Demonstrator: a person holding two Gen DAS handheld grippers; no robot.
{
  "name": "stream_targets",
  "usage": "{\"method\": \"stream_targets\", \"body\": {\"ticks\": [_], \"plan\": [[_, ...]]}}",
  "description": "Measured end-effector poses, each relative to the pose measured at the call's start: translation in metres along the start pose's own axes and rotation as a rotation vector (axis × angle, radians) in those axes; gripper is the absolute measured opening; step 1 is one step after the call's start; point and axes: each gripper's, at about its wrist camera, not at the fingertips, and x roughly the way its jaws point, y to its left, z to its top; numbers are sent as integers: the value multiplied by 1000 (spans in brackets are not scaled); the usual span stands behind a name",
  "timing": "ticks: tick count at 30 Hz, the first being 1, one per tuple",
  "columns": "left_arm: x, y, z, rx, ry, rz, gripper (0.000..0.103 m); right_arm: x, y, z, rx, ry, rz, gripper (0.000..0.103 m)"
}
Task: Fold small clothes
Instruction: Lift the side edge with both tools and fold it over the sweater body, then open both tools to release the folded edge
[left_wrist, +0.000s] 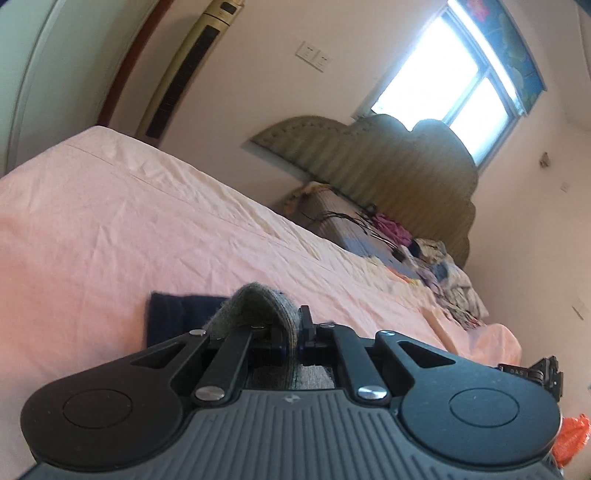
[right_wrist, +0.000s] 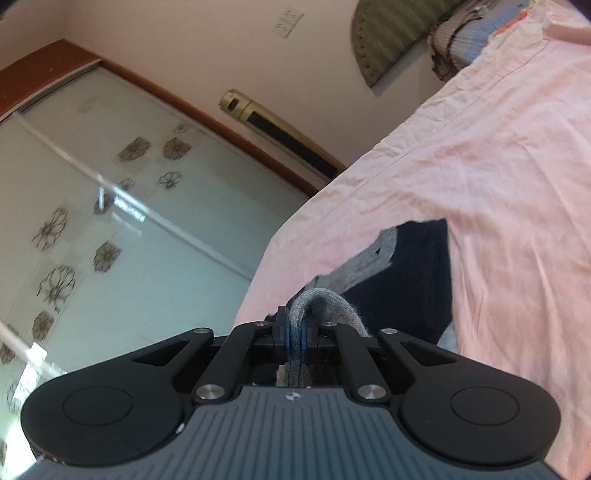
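Note:
A small navy garment (right_wrist: 406, 284) with grey knit trim (right_wrist: 369, 258) lies on the pink bed sheet (right_wrist: 498, 166). My right gripper (right_wrist: 294, 341) is shut on the grey knit edge, which loops up over its fingertips. My left gripper (left_wrist: 291, 338) is shut on another part of the grey knit edge (left_wrist: 255, 299), folded over its tips, with the navy cloth (left_wrist: 173, 317) lying flat just beyond on the sheet (left_wrist: 110, 221). Both grippers sit low, close to the bed.
A pile of mixed clothes (left_wrist: 443, 269) and a grey pillow (left_wrist: 340, 218) lie by the green headboard (left_wrist: 388, 162). A tall air conditioner (left_wrist: 184, 70) and a glass wardrobe door (right_wrist: 110, 221) stand beyond the bed. An orange object (left_wrist: 572, 439) is at lower right.

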Motion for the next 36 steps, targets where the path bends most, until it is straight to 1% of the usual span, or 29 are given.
{"method": "stream_targets", "body": {"ticks": [1, 2, 3, 4, 5, 6, 7, 8, 9, 10, 11, 12, 14, 16, 18, 19, 20, 22, 23, 25, 27, 29, 30, 31, 32, 33, 34, 35, 36], "plan": [[19, 8, 6, -15, -6, 63, 6, 15, -11, 14, 21, -8, -12, 12], [36, 19, 12, -67, -1, 118, 6, 31, -25, 26, 60, -19, -18, 12], [49, 29, 14, -104, 11, 135, 7, 43, -40, 35, 114, -43, -15, 19], [59, 39, 15, -139, 37, 142, 10, 55, -57, 39, 178, -78, -24, 40], [65, 48, 13, -178, 61, 151, 12, 63, -71, 41, 230, -106, -60, 58], [62, 53, 8, -197, 67, 154, 14, 67, -78, 41, 257, -127, -113, 91], [57, 55, 3, -191, 66, 147, 21, 70, -81, 37, 251, -133, -152, 97], [47, 55, -4, -166, 61, 144, 37, 71, -82, 33, 225, -114, -149, 94], [35, 54, -11, -141, 45, 155, 48, 69, -80, 28, 203, -93, -134, 90], [19, 52, -20, -122, 18, 175, 73, 65, -79, 21, 173, -75, -130, 90], [1, 50, -31, -106, -22, 194, 81, 58, -74, 13, 135, -64, -137, 90], [-16, 47, -43, -91, -59, 200, 81, 49, -69, 4, 90, -53, -142, 90], [-45, 45, -67, -78, -73, 195, 81, 24, -58, -15, 6, -39, -159, 91], [-62, 42, -89, -84, -45, 171, 81, 0, -53, -33, -29, -32, -159, 94], [-66, 34, -99, -27, -22, 150, 81, -17, -49, -43, -34, -16, -165, 93], [-61, 26, -97, 28, -8, 151, 81, -19, -47, -44, -48, -7, -169, 93], [-53, 19, -91, 67, -2, 151, 81, -19, -42, -42, -69, 1, -174, 94], [-35, 10, -74, 68, 10, 125, 81, -10, -34, -32, -86, -6, -175, 96], [-22, 7, -66, 46, 34, 96, 81, -1, -31, -25, -81, -11, -158, 97], [14, 12, -46, -28, 120, 57, 81, 21, -25, -13, -62, -12, -112, 98], [53, 25, -36, -132, 182, 74, 81, 50, -23, -2, -37, -3, -92, 100], [85, 35, -28, -155, 204, 105, 81, 79, -22, 4, -33, 14, -104, 100], [99, 36, -24, -137, 210, 123, 81, 93, -24, 6, -30, 26, -113, 100], [109, 37, -18, -111, 204, 144, 81, 105, -27, 6, -21, 50, -116, 100], [116, 40, -9, -91, 162, 192, 81, 116, -31, 6, -13, 74, -120, 100], [116, 44, -2, -107, 105, 227, 81, 124, -34, 5, -11, 88, -132, 100], [111, 50, 4, -153, 56, 246, 81, 129, -34, 3, -21, 90, -148, 100], [101, 58, 8, -227, 13, 255, 81, 130, -33, 2, -35, 82, -149, 100], [90, 63, 8, -278, -19, 240, 81, 127, -31, 1, -37, 73, -150, 99]]}}
